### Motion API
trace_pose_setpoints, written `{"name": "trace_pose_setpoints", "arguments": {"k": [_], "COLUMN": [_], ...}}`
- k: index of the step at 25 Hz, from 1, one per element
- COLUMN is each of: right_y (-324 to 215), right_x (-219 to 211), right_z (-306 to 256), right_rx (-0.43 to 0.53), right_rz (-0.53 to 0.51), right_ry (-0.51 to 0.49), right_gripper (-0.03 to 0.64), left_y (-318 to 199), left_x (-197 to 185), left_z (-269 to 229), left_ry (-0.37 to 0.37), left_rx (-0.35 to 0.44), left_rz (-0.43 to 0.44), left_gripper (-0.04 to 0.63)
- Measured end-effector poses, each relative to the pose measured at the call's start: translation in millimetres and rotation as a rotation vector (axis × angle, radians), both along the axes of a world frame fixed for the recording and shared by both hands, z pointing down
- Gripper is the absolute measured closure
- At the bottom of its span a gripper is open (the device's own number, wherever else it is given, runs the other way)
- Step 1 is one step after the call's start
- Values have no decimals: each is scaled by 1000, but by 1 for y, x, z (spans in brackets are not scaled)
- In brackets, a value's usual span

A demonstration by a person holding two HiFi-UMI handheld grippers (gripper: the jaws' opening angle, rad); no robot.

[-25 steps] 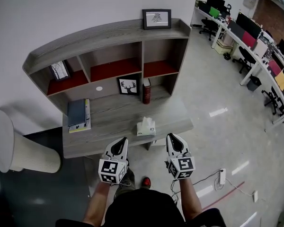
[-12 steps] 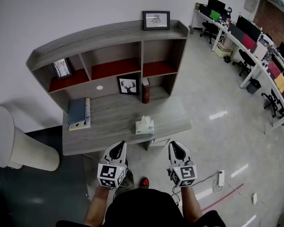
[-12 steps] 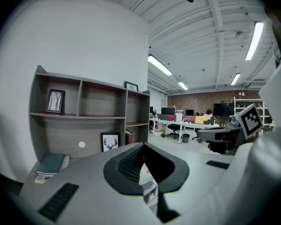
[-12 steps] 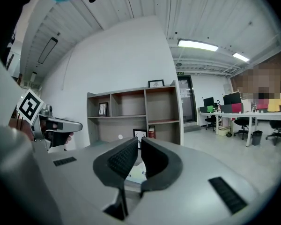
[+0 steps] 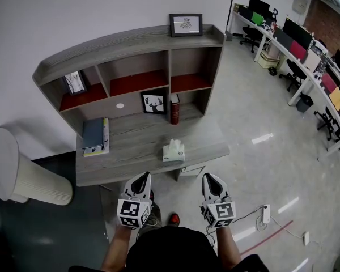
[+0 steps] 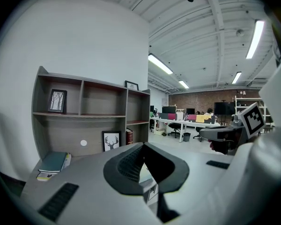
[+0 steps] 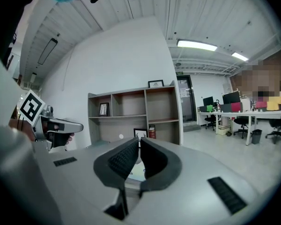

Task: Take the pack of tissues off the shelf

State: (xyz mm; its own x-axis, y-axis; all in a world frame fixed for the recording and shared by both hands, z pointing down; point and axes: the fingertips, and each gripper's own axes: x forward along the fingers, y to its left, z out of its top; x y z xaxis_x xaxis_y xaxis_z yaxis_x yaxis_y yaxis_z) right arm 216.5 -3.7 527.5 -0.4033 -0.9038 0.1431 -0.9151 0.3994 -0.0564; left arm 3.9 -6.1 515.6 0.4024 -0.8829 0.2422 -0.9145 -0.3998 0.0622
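Note:
The white pack of tissues point(image 5: 173, 150) stands near the front edge of the grey desk shelf point(image 5: 130, 163), right of its middle. Both grippers hang in front of that edge, short of the pack and apart from it. My left gripper point(image 5: 141, 178) is below and left of the pack, its jaws meeting at the tips point(image 6: 143, 145) with nothing held. My right gripper point(image 5: 210, 177) is below and right of it. Its jaws point(image 7: 139, 139) have just closed a little further and stand together with nothing between them.
A stack of books point(image 5: 94, 135) lies at the desk's left. A framed deer picture point(image 5: 153, 102) and a red book point(image 5: 174, 109) stand at the back. A white ribbed cylinder point(image 5: 28, 180) is at the left. A power strip point(image 5: 266, 211) lies on the floor.
Both grippers have drawn back a little from the desk's front edge toward the person. The pack of tissues has stayed where it was.

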Motion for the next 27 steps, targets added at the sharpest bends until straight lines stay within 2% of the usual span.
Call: {"name": "trace_pose_setpoints", "arguments": {"k": [27], "right_y": [7], "right_x": [-1], "right_z": [-2], "right_rx": [8], "right_rz": [-6], "right_ry": [-11], "right_gripper": [581], "left_y": [9], "left_x": [4], "left_z": [0], "left_ry": [-7], "left_rx": [-6], "left_rz": [-1], "left_gripper": [591]}}
